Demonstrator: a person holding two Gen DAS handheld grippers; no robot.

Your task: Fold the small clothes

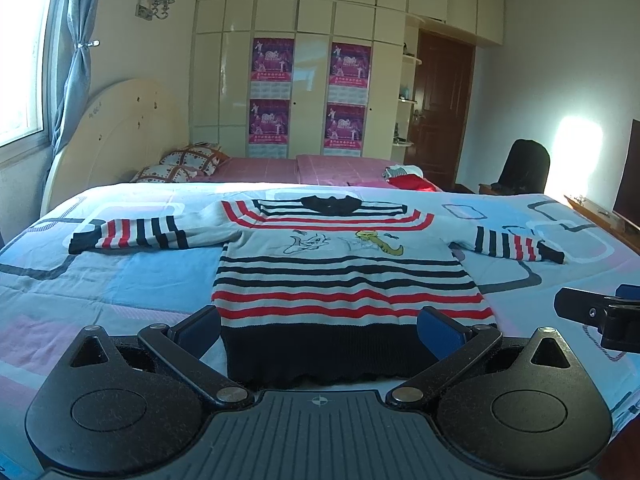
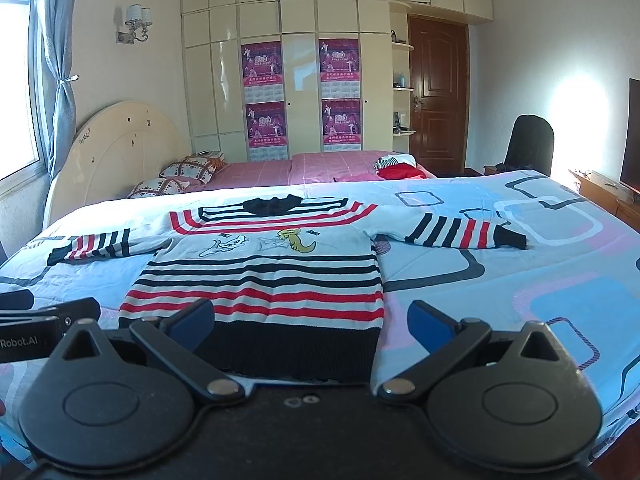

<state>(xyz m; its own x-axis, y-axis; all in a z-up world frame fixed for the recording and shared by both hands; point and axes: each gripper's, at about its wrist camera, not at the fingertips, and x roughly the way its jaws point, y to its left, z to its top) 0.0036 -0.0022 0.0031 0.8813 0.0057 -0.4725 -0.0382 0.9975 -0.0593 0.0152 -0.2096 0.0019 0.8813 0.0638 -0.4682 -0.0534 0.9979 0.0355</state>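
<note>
Your left gripper (image 1: 318, 330) sits nearest, fingers spread wide around the dark hem without gripping it; your right gripper (image 2: 310, 326) is equally wide and holds nothing, over the hem's right corner. Beneath both, the bed (image 1: 120, 280) carries a blue and pink patterned quilt. On it the striped sweater (image 1: 340, 276) lies flat, face up, sleeves spread, collar away from you.
</note>
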